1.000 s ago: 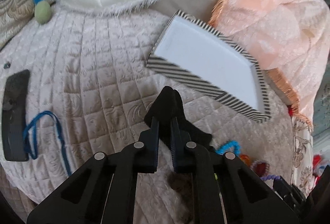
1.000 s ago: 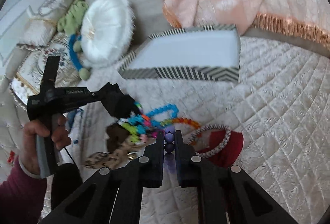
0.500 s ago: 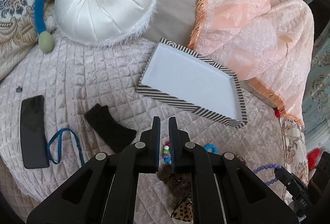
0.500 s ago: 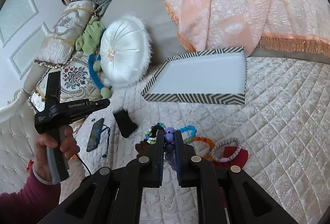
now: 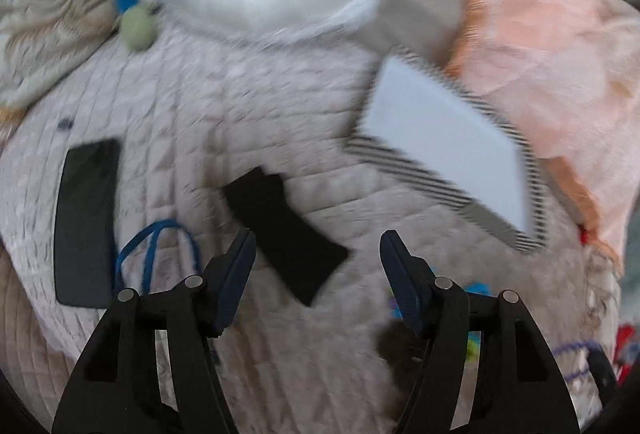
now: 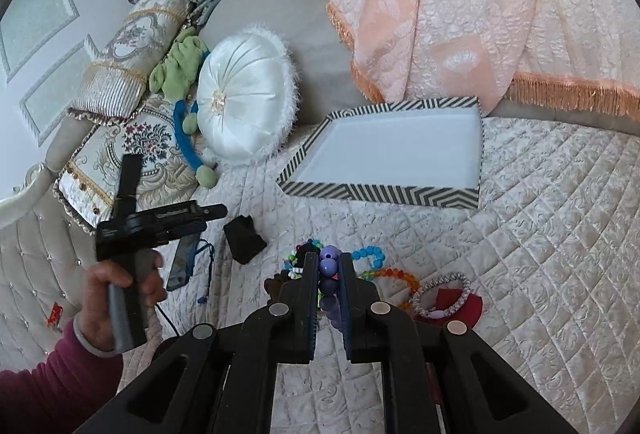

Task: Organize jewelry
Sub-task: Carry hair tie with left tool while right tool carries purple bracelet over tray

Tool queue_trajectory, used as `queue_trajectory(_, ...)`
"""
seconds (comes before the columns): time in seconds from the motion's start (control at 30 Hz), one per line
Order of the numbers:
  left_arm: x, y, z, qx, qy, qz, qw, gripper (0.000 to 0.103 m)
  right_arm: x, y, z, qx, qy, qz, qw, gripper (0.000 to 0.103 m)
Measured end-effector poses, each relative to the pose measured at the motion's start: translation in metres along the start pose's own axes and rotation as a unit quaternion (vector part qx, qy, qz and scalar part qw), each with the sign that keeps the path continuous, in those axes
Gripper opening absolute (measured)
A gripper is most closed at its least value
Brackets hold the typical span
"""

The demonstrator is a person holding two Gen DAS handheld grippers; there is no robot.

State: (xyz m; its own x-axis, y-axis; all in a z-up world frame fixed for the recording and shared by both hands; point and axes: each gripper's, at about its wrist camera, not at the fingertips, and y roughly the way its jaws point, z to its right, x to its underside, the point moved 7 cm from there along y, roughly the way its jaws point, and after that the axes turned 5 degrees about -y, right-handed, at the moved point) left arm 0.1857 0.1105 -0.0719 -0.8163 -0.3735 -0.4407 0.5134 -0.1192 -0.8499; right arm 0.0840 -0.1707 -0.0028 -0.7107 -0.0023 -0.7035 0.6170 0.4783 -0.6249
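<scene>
My right gripper (image 6: pixel 329 259) is shut on a purple bead bracelet (image 6: pixel 328 266), held above a pile of coloured bead bracelets (image 6: pixel 370 262) on the quilted bed. A black-and-white striped tray (image 6: pixel 380 190) with a white inside lies beyond the pile; it also shows in the blurred left wrist view (image 5: pixel 436 176). My left gripper (image 5: pixel 316 240) is open and empty above a black cloth piece (image 5: pixel 286 230), which also shows in the right wrist view (image 6: pixel 244 238). The left gripper (image 6: pixel 218 211) is seen at the left there.
A black phone (image 5: pixel 86 218) with a blue cord (image 5: pixel 156 254) lies at the left. A white round cushion (image 6: pixel 240 102) and patterned pillows (image 6: pixel 120 154) sit behind. A peach fringed blanket (image 6: pixel 460 14) is draped behind the tray. A red piece with a pale bracelet (image 6: pixel 444 298) lies right of the pile.
My left gripper has let go of the black cloth piece, which now lies on the quilt, and has opened wide. My right gripper has lifted the purple bracelet higher above the pile.
</scene>
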Motion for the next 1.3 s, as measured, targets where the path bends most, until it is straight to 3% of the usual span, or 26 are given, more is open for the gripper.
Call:
queue_trajectory(0.1, 0.002, 0.029, -0.017, -0.033, -0.034, -0.027, 0.9985, 0.065, 0.003, 0.005, 0.002, -0.002, 0.003, -0.006, 1.000, 0.009)
queue_trajectory(0.2, 0.006, 0.052, -0.021, -0.029, -0.062, -0.046, 0.9966, 0.064, 0.003, 0.010, 0.004, -0.001, 0.006, -0.009, 1.000, 0.009)
queue_trajectory(0.23, 0.007, 0.056, -0.019, -0.022, -0.062, -0.042, 0.9970, 0.055, 0.004, 0.011, 0.005, -0.001, 0.006, -0.010, 1.000, 0.009)
queue_trajectory(0.27, 0.008, 0.058, -0.016, -0.021, -0.057, -0.042, 0.9973, 0.030, 0.004, 0.012, 0.004, 0.000, 0.004, -0.012, 1.000, 0.009)
queue_trajectory(0.37, 0.010, 0.054, -0.010, -0.025, -0.028, -0.038, 0.9986, 0.013, 0.001, 0.010, 0.002, 0.000, -0.001, -0.010, 1.000, 0.009)
queue_trajectory(0.5, 0.005, 0.026, 0.001, 0.033, -0.019, -0.041, 0.9984, 0.012, -0.008, 0.010, 0.002, 0.000, -0.006, -0.003, 1.000, 0.009)
queue_trajectory(0.7, -0.018, -0.010, 0.044, 0.078, 0.012, -0.016, 0.9967, 0.012, -0.041, 0.022, 0.011, 0.016, -0.015, 0.011, 1.000, 0.009)
queue_trajectory(0.93, -0.059, 0.016, 0.112, 0.118, 0.039, -0.012, 0.9922, 0.012, -0.093, 0.064, 0.053, 0.043, 0.019, 0.019, 0.999, 0.009)
queue_trajectory(1.13, -0.081, 0.082, 0.135, 0.082, 0.047, -0.023, 0.9953, 0.012, -0.105, 0.120, 0.104, 0.045, 0.074, 0.000, 0.996, 0.009)
queue_trajectory(1.3, -0.073, 0.121, 0.118, 0.034, 0.064, -0.048, 0.9962, 0.012, -0.075, 0.146, 0.144, 0.071, 0.097, -0.053, 0.991, 0.009)
